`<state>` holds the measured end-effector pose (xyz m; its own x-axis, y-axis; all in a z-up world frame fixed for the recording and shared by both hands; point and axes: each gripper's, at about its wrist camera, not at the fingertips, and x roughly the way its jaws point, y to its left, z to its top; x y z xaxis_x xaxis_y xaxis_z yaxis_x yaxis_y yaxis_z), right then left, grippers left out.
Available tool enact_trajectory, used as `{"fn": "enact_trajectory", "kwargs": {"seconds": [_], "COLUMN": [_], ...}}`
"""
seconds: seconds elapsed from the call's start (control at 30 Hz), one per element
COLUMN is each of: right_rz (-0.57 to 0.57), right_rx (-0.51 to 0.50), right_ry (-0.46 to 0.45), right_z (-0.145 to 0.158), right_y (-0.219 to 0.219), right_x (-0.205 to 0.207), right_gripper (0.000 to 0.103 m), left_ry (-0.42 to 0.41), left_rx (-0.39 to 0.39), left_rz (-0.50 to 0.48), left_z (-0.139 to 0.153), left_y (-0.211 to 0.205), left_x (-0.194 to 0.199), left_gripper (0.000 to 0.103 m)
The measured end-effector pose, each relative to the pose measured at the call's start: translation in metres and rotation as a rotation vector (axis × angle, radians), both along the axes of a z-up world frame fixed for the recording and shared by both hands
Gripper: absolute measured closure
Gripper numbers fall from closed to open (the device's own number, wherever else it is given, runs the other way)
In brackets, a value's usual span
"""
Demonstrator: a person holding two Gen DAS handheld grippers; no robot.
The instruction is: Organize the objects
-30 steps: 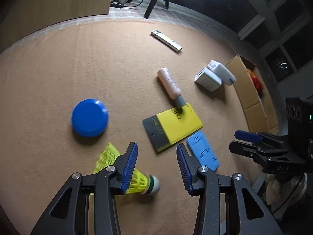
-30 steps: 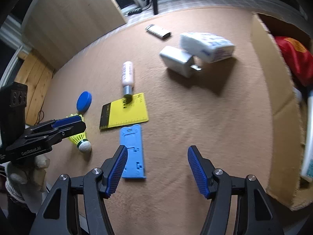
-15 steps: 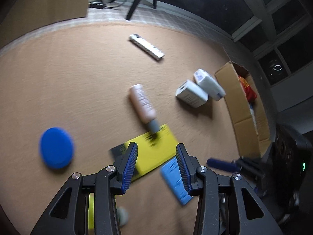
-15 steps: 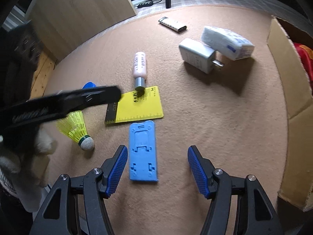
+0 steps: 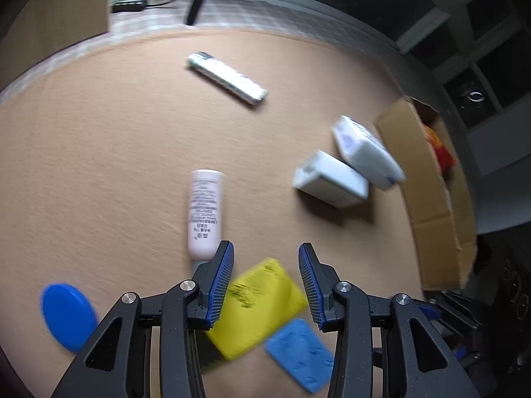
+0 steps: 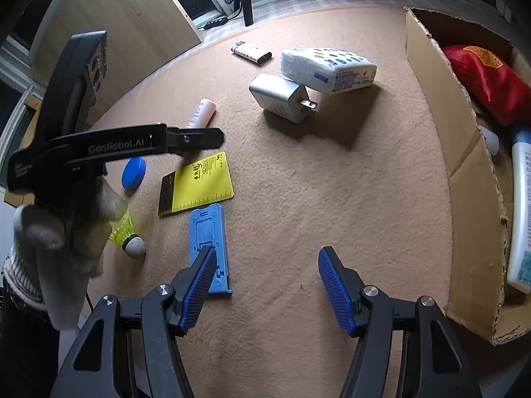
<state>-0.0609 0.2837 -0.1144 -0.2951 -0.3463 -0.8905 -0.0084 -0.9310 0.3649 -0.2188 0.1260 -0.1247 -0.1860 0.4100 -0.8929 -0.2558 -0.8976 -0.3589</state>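
My left gripper (image 5: 265, 255) hovers open above the tan mat, its jaws empty, over the top edge of a yellow card (image 5: 259, 301). A pink tube (image 5: 204, 212) lies just ahead of its left finger. In the right wrist view the left gripper (image 6: 212, 138) shows side-on over the tube (image 6: 200, 116) and the card (image 6: 202, 182). My right gripper (image 6: 267, 258) is open and empty, with its left finger over the near end of a blue phone stand (image 6: 207, 232). A yellow shuttlecock (image 6: 127, 235) and a blue lid (image 6: 133, 172) lie to the left.
A white charger (image 6: 282, 98), a tissue pack (image 6: 328, 69) and a lighter (image 6: 250, 52) lie farther back. An open cardboard box (image 6: 431, 99) on the right holds a red bag (image 6: 488, 79) and a white bottle (image 6: 524, 212). A gloved hand (image 6: 49, 232) holds the left gripper.
My left gripper has travelled from above the shuttlecock over to the yellow card and the tube, still open. The right gripper has stayed almost in place.
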Motion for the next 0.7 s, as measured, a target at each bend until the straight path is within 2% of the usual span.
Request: {"fn": "enact_trajectory", "kwargs": {"seconds": [0.23,0.47,0.7], "right_rz": [0.023,0.064,0.102], "right_rx": [0.005,0.008,0.021], "right_ry": [0.004,0.009,0.024], "right_z": [0.003,0.004,0.008], "right_y": [-0.005,-0.022,-0.039], "right_x": [0.000,-0.004,-0.006], "right_gripper": [0.043,0.043,0.043], "left_ry": [0.044,0.087,0.128], "left_rx": [0.022,0.000,0.021], "left_rz": [0.052,0.041,0.108], "left_z": [0.024,0.042,0.063], "left_y": [-0.033,-0.062,-0.104], "left_x": [0.004,0.032,0.057], "left_gripper": [0.059,0.059,0.059]}}
